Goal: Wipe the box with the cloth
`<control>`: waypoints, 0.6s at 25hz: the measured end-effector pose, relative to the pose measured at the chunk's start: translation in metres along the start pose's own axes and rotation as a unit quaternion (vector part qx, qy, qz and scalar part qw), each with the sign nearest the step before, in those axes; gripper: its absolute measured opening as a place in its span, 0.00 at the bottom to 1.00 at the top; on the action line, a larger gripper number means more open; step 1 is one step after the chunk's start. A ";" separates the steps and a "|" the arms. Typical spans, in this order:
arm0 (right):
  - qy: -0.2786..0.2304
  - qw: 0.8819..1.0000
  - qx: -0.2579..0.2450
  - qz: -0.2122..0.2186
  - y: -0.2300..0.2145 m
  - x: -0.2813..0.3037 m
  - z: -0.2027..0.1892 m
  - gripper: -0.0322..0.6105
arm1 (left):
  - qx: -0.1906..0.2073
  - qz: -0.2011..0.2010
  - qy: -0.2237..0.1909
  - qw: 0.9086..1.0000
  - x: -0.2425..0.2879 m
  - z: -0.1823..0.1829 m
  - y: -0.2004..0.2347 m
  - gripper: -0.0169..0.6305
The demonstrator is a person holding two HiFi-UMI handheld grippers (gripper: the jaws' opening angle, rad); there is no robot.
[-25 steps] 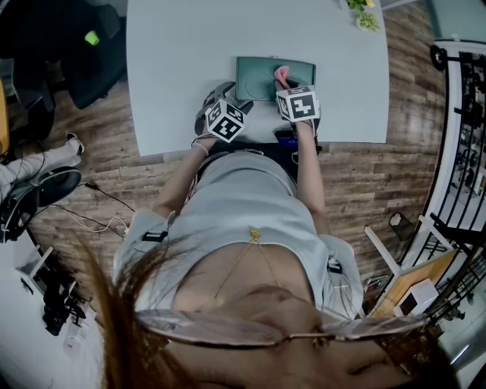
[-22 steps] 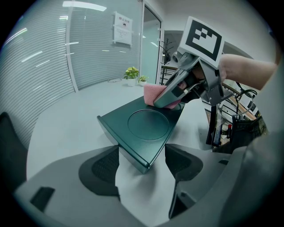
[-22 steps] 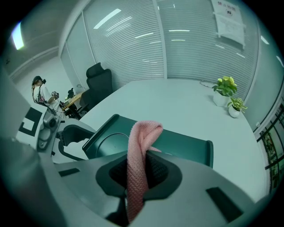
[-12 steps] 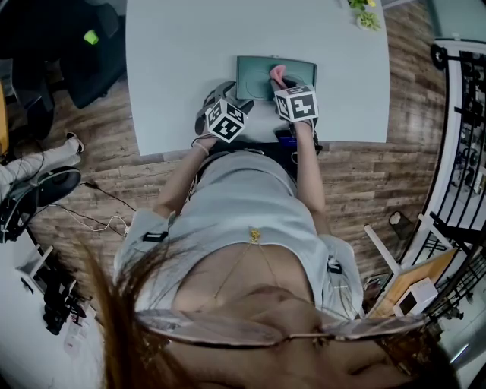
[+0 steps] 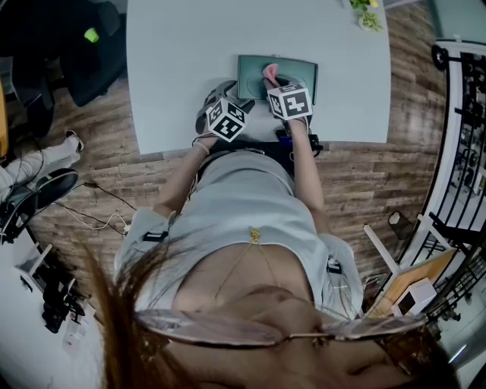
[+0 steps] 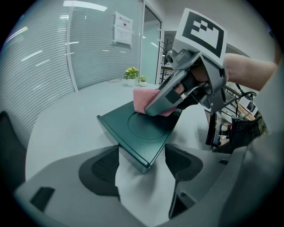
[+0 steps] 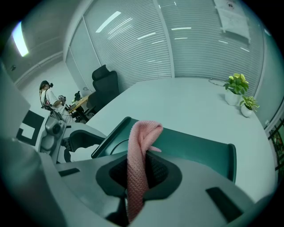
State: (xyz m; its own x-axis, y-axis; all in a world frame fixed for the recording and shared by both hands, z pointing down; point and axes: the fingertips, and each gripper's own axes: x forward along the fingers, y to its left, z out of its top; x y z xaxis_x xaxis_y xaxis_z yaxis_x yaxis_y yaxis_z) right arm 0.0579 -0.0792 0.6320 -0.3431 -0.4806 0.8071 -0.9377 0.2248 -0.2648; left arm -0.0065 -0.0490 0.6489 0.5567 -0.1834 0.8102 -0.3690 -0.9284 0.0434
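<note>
A dark green flat box [image 5: 292, 72] lies on the pale table [image 5: 182, 53], close to its near edge. A pink cloth [image 7: 144, 133] hangs pinched in my right gripper [image 7: 143, 175], which is shut on it and presses it onto the box top [image 7: 199, 148]. In the left gripper view the cloth [image 6: 142, 99] sits under the right gripper [image 6: 177, 95] on the lid. My left gripper [image 6: 142, 170] is open, its jaws standing either side of the box's near left corner [image 6: 144, 162]. In the head view the left gripper [image 5: 231, 97] is at the box's left front.
Small potted plants [image 5: 364, 15] stand at the table's far right edge, also seen as plants [image 7: 237, 88]. A black office chair [image 5: 83, 53] is on the wood floor to the left. A metal railing [image 5: 456, 114] runs along the right.
My right gripper has slid the cloth leftward and a little farther away across the box top. The left gripper has stayed at the box's corner.
</note>
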 end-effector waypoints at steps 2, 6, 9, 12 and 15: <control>0.002 1.000 -0.005 -0.005 0.000 0.002 0.000 0.12 | 0.000 0.000 -0.001 1.000 0.000 0.000 0.000 0.52; -0.001 1.000 -0.001 0.003 0.002 0.004 0.003 0.12 | -0.001 0.001 -0.001 1.000 0.000 0.000 0.001 0.52; 0.002 1.000 -0.004 0.012 0.009 0.007 0.003 0.12 | -0.001 0.000 -0.001 1.000 0.000 0.000 0.001 0.52; 0.002 1.000 -0.009 0.020 0.017 0.011 0.004 0.12 | -0.001 0.000 -0.001 1.000 0.000 0.000 0.000 0.52; 0.003 1.000 -0.011 0.027 0.025 0.011 0.008 0.12 | -0.001 0.000 0.001 1.000 0.000 0.000 0.000 0.52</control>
State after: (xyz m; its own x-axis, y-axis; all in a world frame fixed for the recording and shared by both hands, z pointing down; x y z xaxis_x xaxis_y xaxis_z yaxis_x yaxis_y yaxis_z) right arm 0.0299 -0.0859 0.6298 -0.3931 -0.4620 0.7950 -0.9163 0.2685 -0.2970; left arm -0.0066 -0.0490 0.6488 0.5559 -0.1830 0.8108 -0.3712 -0.9275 0.0451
